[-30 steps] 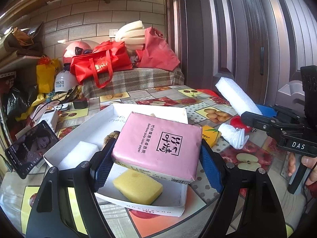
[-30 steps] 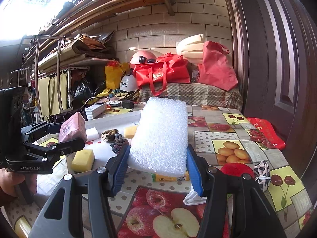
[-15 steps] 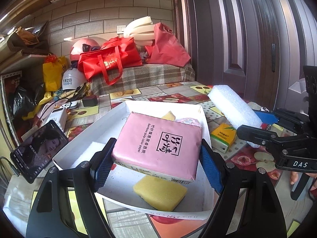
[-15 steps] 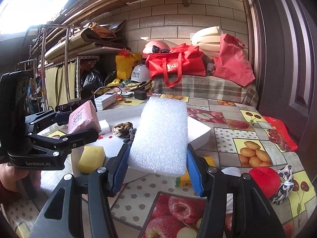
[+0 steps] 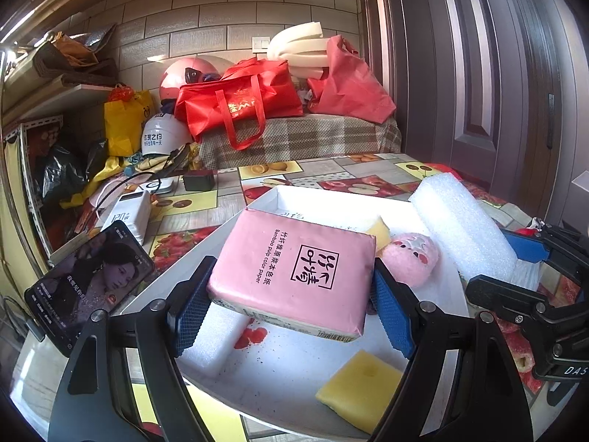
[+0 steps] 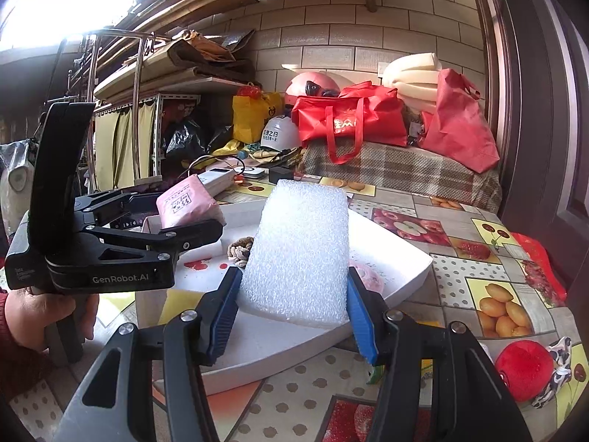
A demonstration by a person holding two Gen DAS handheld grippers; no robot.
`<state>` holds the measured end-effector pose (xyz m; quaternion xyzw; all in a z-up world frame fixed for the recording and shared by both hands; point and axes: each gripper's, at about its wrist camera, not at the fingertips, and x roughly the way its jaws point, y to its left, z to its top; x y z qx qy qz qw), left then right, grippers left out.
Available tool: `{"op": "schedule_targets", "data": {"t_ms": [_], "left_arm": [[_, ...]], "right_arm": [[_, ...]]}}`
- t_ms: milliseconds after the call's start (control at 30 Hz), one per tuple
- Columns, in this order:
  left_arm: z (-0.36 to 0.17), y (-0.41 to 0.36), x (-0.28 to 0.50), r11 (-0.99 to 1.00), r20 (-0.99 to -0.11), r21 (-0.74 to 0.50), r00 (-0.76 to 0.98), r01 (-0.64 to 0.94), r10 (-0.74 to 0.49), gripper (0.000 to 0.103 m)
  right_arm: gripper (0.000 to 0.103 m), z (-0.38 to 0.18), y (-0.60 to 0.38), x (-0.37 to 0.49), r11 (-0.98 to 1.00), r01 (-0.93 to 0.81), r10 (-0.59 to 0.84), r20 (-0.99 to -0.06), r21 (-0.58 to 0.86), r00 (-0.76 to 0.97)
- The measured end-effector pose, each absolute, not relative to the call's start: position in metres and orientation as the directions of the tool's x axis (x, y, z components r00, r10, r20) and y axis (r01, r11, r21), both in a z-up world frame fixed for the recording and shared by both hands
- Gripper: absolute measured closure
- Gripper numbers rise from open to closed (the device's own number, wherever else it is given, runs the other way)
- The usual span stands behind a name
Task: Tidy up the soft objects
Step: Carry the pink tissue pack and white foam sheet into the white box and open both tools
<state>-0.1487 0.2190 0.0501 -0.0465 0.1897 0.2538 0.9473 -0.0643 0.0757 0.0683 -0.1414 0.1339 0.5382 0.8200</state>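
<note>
Left wrist view: our left claw (image 5: 291, 305) clamps the glossy pink tissue pack (image 5: 294, 276) above the white tray (image 5: 294, 379), bare floor around a yellow sponge (image 5: 359, 386). Our right claw (image 6: 292, 307) pinches the white foam block (image 6: 300, 250) over the tray's near rim.

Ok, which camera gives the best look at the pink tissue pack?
The left wrist view. There the pink tissue pack fills the centre, printed top face readable, clamped in the left gripper above the white tray. The right wrist view shows the pack only small and end-on, partly behind a black gripper finger.
</note>
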Motion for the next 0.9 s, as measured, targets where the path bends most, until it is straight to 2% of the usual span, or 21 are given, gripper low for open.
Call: {"op": "schedule_targets", "data": {"t_ms": [267,500,900], "left_arm": [[0.05,0.238,-0.137,0.846,-0.382,0.011,0.78,-0.533,0.496,0.022],[0.052,0.248,-0.137,0.833,-0.356,-0.005,0.779,-0.553,0.516,0.022],[0.054,0.251,-0.132,0.824,-0.339,0.003,0.774,-0.567,0.534,0.021]], "right_arm": [[0.048,0.065,0.106,-0.044,0.386,-0.922,0.829,-0.424,-0.037,0.364],[0.048,0.05,0.142,-0.028,0.354,-0.935,0.767,-0.571,-0.006,0.294],[0.048,0.055,0.156,-0.011,0.44,-0.898,0.757,-0.536,-0.004,0.373]]}}
